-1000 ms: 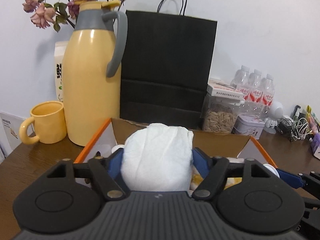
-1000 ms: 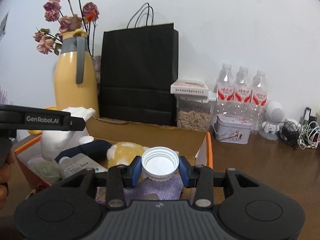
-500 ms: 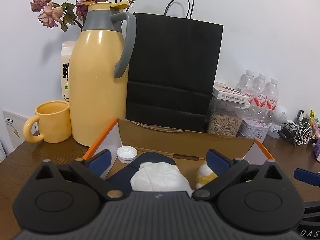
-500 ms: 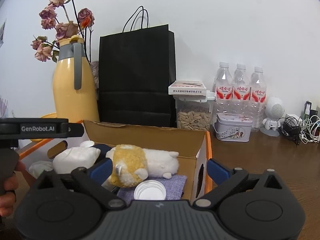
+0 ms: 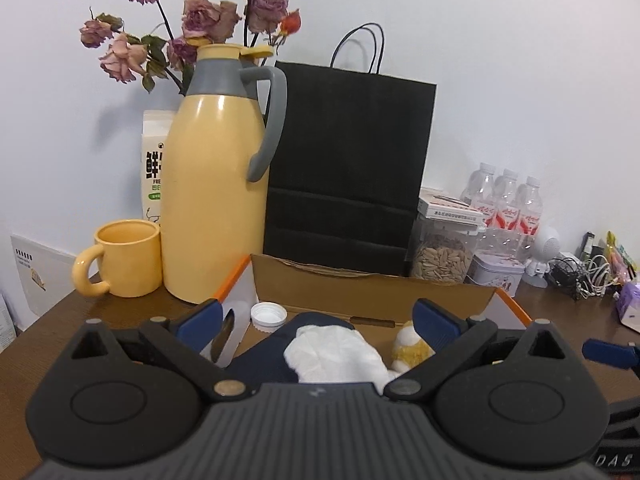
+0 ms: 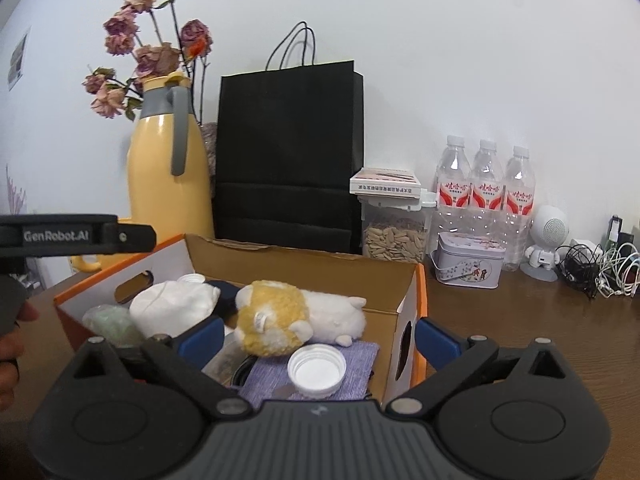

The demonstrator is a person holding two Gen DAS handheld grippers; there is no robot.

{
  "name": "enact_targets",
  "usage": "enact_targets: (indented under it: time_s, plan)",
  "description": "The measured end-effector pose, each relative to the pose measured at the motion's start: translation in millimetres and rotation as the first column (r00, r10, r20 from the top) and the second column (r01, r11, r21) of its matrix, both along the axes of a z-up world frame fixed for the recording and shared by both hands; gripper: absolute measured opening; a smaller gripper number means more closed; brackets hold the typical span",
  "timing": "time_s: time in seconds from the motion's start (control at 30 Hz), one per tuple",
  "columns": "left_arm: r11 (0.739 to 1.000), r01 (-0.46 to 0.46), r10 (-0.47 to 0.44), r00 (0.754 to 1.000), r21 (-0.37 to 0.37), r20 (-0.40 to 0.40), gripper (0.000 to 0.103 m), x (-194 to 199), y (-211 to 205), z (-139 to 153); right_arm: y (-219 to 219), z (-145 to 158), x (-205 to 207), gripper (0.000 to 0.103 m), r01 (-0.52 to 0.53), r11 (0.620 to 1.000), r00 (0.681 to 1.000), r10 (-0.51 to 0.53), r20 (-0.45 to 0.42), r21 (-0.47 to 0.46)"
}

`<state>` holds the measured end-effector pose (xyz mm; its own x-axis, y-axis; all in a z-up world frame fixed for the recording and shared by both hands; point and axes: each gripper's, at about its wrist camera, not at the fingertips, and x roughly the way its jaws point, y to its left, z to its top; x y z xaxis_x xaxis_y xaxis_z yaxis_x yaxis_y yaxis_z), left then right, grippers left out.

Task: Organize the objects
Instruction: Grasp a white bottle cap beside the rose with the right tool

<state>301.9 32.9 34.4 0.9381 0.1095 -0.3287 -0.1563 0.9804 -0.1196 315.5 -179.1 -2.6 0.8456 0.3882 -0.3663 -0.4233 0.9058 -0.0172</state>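
Cardboard box (image 6: 304, 264) holds plush (image 6: 296, 312) (cap (image 6: 317, 369) beside).

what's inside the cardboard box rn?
Cardboard box holds a plush toy, white cloth bundle, a white lid on purple cloth, another white lid, a dark item. Anything beneath is covered.

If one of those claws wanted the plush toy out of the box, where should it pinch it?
Probably across the white rear body of the plush toy, coming from above. It lies on its side along the box, so the soft middle is narrow enough to squeeze, while the box walls block a level approach. The right gripper, jaws open, sits nearest.
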Motion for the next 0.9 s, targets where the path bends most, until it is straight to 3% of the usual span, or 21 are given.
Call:
enact_targets:
  time_s: [0.27, 0.53, 0.63, 0.7, 0.77, 0.9]
  plan:
    - [0.998, 0.027, -0.026, 1.000, 0.052, -0.007, 0.103, -47, 14, -15, -8, 1, -44, 0.102, -0.030, 0.999, 0.998, 0.031, 0.048, -0.013]
    - [0.997, 0.038, -0.031, 0.993, 0.060, -0.118, 0.103, -75, 29, -39, 1, -26, -65, 0.098, -0.064, 0.991, 0.997, 0.059, -0.042, -0.121]
    - [0.998, 0.031, -0.023, 0.990, 0.057, -0.141, 0.103, -82, 34, -43, 4, -33, -63, 0.078, -0.069, 0.987, 0.995, 0.058, -0.083, -0.147]
    - [0.998, 0.034, -0.025, 0.988, 0.058, -0.154, 0.103, -85, 36, -46, 6, -38, -60, 0.058, -0.073, 0.984, 0.992, 0.055, -0.115, -0.161]
    - [0.997, 0.046, -0.037, 0.987, 0.056, -0.157, 0.103, -87, 35, -46, 8, -42, -55, 0.052, -0.076, 0.983, 0.989, 0.052, -0.142, -0.170]
    - [0.997, 0.059, -0.050, 0.987, 0.057, -0.150, 0.103, -89, 33, -44, 13, -47, -48, 0.052, -0.077, 0.980, 0.985, 0.046, -0.168, -0.185]
